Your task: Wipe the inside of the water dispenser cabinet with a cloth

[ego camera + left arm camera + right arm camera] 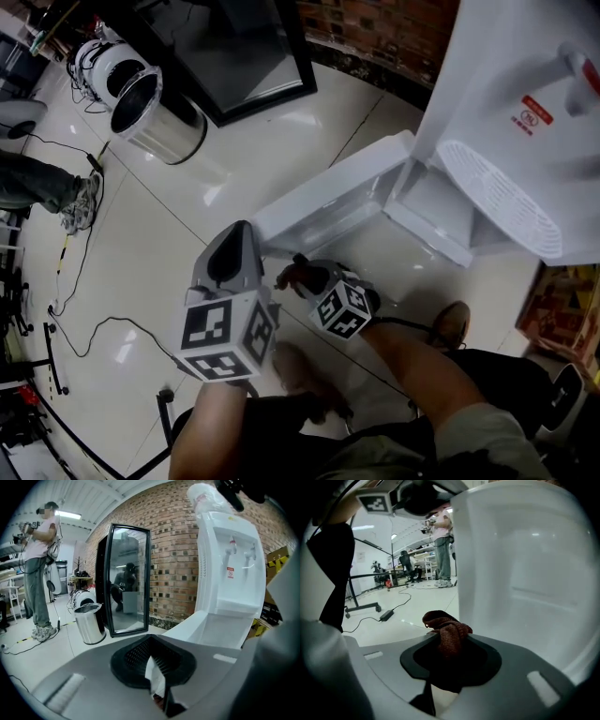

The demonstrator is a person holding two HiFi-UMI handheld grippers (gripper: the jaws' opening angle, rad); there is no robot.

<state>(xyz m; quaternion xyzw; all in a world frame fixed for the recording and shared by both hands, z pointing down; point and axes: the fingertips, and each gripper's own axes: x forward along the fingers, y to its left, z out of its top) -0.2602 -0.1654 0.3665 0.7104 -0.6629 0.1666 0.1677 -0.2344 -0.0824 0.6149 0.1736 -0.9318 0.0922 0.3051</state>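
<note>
My left tongs (pixel 155 672) are clenched shut on nothing I can name, short of the open white door (pixel 328 202). My right tongs (pixel 445 654) clamp a bunched dark red cloth (pixel 446 637) near that door's edge. I judge this the approach before wiping: the cloth is not yet inside the cabinet (pixel 436 202), so next it must go rightward past the door and press on an inner wall. Only the head view shows that opening at the foot of the water dispenser (pixel 525 103); the right gripper view sees blank white panel, the left one the taps (pixel 241 550).
</note>
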